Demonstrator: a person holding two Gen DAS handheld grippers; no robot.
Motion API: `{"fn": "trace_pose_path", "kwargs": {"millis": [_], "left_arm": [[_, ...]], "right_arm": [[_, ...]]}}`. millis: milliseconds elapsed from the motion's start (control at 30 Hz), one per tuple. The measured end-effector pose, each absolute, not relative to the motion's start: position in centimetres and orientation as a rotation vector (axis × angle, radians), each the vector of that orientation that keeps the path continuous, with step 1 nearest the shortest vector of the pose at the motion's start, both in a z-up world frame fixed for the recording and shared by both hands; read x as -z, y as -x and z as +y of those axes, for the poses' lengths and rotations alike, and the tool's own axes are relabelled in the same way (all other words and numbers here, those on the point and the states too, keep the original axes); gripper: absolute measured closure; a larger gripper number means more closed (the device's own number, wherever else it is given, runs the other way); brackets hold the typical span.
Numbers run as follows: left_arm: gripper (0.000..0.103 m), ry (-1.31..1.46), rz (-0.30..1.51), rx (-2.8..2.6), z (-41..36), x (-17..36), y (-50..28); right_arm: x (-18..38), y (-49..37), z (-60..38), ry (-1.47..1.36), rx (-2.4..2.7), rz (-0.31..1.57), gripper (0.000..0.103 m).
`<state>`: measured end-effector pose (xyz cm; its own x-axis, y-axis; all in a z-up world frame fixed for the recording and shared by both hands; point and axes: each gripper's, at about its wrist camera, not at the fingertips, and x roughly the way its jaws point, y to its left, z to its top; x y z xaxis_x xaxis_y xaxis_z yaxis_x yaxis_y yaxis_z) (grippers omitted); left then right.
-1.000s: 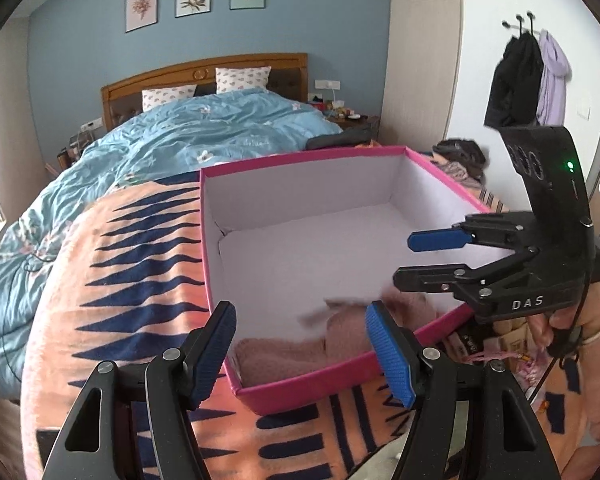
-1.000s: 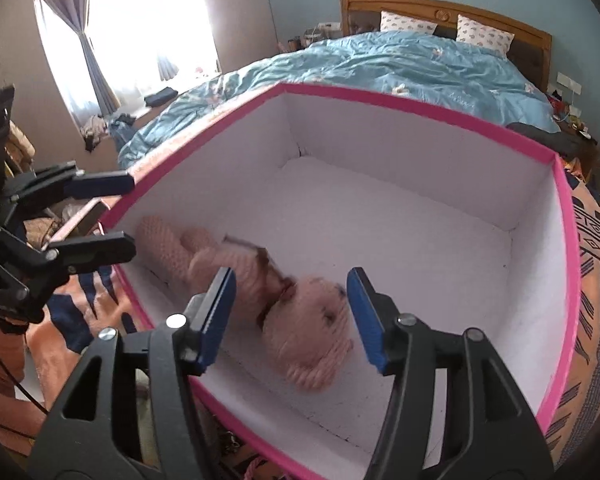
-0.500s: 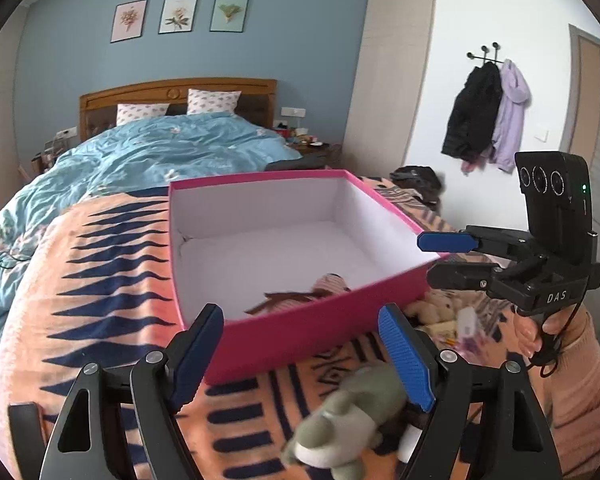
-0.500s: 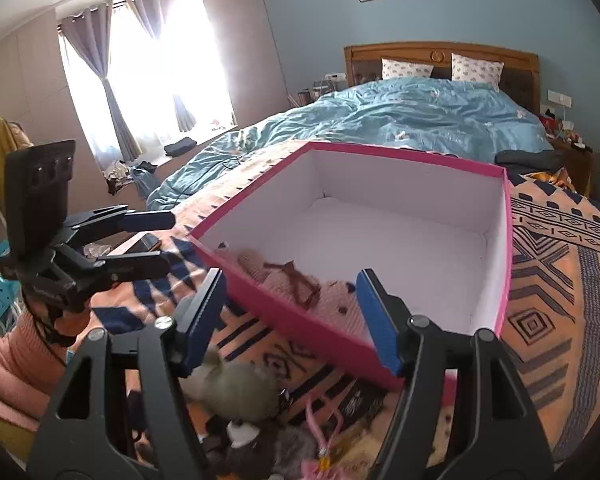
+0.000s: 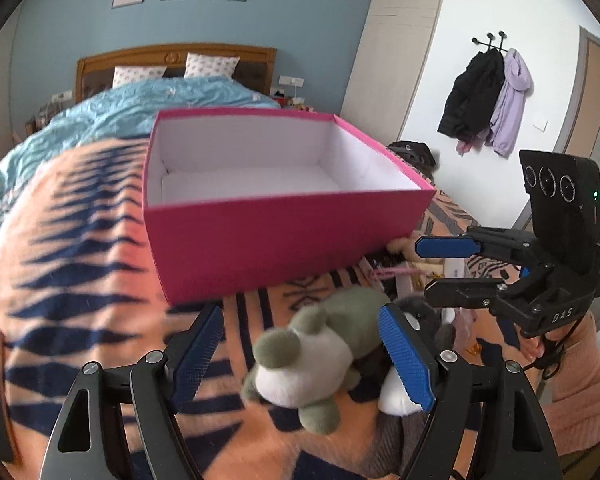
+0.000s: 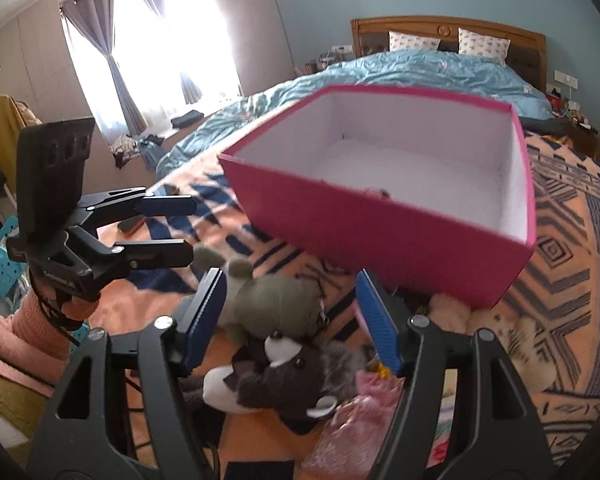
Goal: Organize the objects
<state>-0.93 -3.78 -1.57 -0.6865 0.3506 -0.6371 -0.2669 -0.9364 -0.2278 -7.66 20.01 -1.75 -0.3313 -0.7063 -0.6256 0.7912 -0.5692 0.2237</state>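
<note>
A pink box [image 5: 284, 236] with a white inside stands on the patterned blanket; only a scrap of a pink plush [image 6: 376, 192] shows over its near wall. In front of the box lie a green plush [image 5: 324, 344] [image 6: 272, 300] and a dark grey plush [image 6: 288, 376]. My left gripper [image 5: 302, 354] [image 6: 180, 230] is open, low over the green plush, its pads not pressing on it. My right gripper [image 6: 291, 318] [image 5: 440, 270] is open above the two plush toys, with nothing in its grip.
A cream plush [image 6: 452, 308] and a pink bag [image 6: 360, 412] lie by the box's near corner. The orange and navy blanket [image 5: 68, 264] covers a bed with a blue duvet [image 5: 148, 108]. A dark flat object [image 6: 130, 224] lies left. Coats [image 5: 484, 96] hang on the wall.
Both grippers drew back out of the pink box to its near side, leaving the pink plush inside. Their jaws stand wider. The plush pile in front of the box came into view.
</note>
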Motion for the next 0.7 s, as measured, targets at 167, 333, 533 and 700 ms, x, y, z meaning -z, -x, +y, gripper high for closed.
{"fn": "trace_pose_path", "kwargs": {"millis": [167,333,533,700], "left_arm": [[0.021,1.046,-0.187,-2.583,-3.4,2.7,-0.3],[0.021,1.032,-0.153,-2.547,-2.0,2.9,-1.7],[0.021,1.006,-0.119,-2.451,0.3,3.1,-2.6],[0.021,1.084,-0.088,-2.36,2.5,5.3,-2.1]], "right_arm": [[3.2,6.7,20.6,-0.914,1.989,0.141,0.034],[4.2,6.2,21.2,-0.957,1.987,0.141,0.034],[4.8,6.5,21.6,-0.993,2.008,0.145,0.034],[4.9,6.6,21.8,-1.002,2.008,0.131,0.034]]}}
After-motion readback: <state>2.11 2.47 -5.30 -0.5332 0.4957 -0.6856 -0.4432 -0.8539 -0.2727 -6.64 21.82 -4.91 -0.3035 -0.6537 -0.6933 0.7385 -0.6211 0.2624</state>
